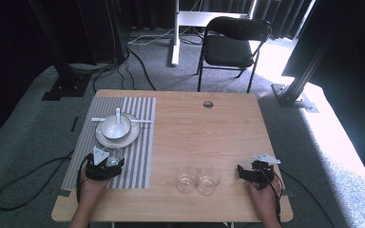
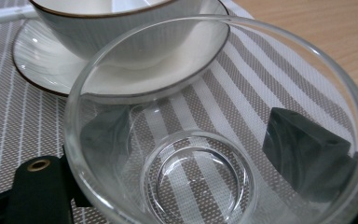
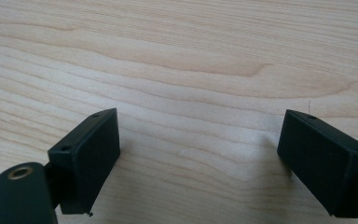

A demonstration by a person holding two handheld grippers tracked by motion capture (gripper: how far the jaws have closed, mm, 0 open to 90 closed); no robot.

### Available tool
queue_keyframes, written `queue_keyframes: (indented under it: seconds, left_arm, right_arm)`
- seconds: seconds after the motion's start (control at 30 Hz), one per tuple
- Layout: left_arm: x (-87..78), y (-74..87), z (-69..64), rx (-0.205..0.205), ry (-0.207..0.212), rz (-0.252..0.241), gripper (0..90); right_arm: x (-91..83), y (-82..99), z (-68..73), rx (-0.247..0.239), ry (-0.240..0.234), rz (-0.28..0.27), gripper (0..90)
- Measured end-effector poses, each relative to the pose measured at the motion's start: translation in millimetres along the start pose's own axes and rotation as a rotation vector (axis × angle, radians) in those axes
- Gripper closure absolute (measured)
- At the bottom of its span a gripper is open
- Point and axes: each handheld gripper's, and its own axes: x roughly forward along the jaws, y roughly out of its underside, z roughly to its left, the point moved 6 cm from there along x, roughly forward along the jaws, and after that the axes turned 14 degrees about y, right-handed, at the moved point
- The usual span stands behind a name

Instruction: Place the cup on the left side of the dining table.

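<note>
We note a clear glass standing on the striped mat between the left gripper jaws, one at each side of its wall, with the white bowl on its plate just behind.

Bare wood mid-table open; two glasses block near edge; plate+bowl crowd mat.

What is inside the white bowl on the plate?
A white spoon stands in the white bowl, handle leaning on the rim. The bowl's bottom is hidden by its wall, so anything else there cannot be seen.
</note>
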Motion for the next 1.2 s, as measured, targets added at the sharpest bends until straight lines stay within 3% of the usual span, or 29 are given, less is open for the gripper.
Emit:
queue_keyframes:
  seconds: [0.3, 0.33, 0.47, 0.5, 0.53, 0.7, 0.73, 0.93, 1.2]
  left_arm:
    - [0.2, 2.2, 1.7, -0.018, 0.021, -0.035, 20.4]
    - [-0.8, 2.1, 1.3, -0.026, 0.039, -0.046, 19.9]
    - [-2.0, 1.9, -0.4, -0.030, 0.055, -0.047, 9.7]
    - [0.3, 3.9, -1.4, -0.029, 0.074, -0.020, 6.6]
    - [1.3, 5.2, -1.7, -0.030, 0.072, -0.007, 0.6]
    - [-1.1, 6.9, -3.3, -0.033, 0.066, -0.020, 0.6]
    - [-5.2, 6.6, -4.9, -0.049, 0.065, -0.046, 0.7]
    - [-7.2, 18.9, -4.9, -0.030, 0.044, 0.016, 0.7]
    - [-24.4, 24.5, -6.7, -0.026, 0.017, 0.012, 0.7]
  right_arm:
    - [0.0, 0.0, 0.0, 0.000, 0.000, 0.000, 12.4]
    - [-0.1, 0.0, 0.0, 0.000, 0.000, 0.000, 12.3]
    - [-0.2, 0.2, 0.0, 0.000, 0.000, 0.000, 12.4]
    - [-0.2, 0.2, 0.0, 0.000, 0.000, 0.000, 12.4]
    - [-0.2, 0.2, 0.0, 0.000, 0.000, 0.000, 12.4]
    - [-0.2, 0.2, 0.0, 0.000, 0.000, 0.000, 12.4]
    - [-0.2, 0.2, 0.0, 0.000, 0.000, 0.000, 12.4]
    - [-0.2, 0.2, 0.0, 0.001, 0.000, 0.000, 12.4]
    - [-0.4, 0.5, -0.1, -0.002, -0.002, -0.001, 12.4]
